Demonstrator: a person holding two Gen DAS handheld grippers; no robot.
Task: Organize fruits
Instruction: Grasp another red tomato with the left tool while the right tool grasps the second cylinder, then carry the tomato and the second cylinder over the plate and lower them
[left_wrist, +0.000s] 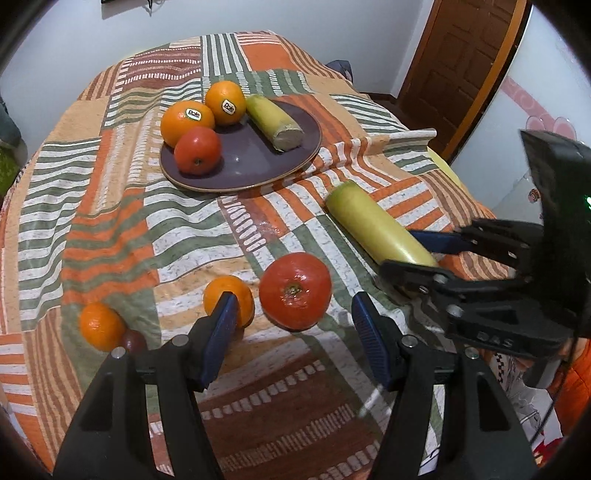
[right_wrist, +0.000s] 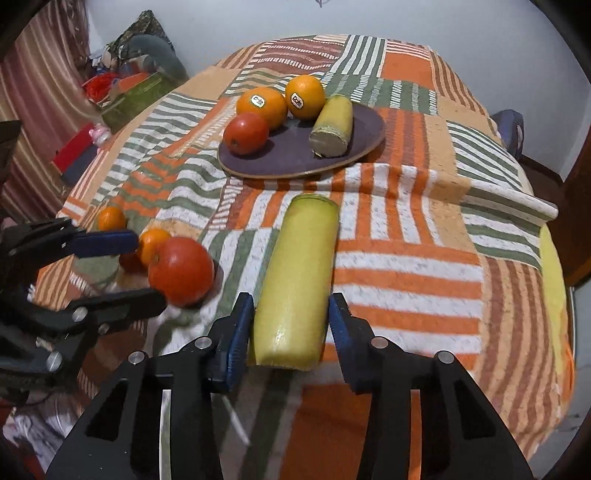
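Note:
A long yellow-green gourd piece (right_wrist: 295, 280) lies on the patchwork cloth, and my right gripper (right_wrist: 290, 306) is shut on its near end, blue pads against both sides. The left wrist view shows the same grip (left_wrist: 400, 251) on the gourd piece (left_wrist: 373, 225). My left gripper (left_wrist: 293, 306) is open, with a big red tomato (left_wrist: 295, 290) just beyond its fingertips, untouched. A small orange (left_wrist: 229, 295) sits by its left finger. The purple plate (left_wrist: 258, 166) holds two stickered oranges (left_wrist: 188, 122), a tomato (left_wrist: 197, 149) and a cut gourd piece (left_wrist: 273, 122).
Another small orange (left_wrist: 101, 325) and a dark little fruit (left_wrist: 133, 339) lie near the cloth's left front. A wooden door (left_wrist: 454, 66) stands behind on the right. Boxes and clutter (right_wrist: 125, 88) sit beyond the table's left edge.

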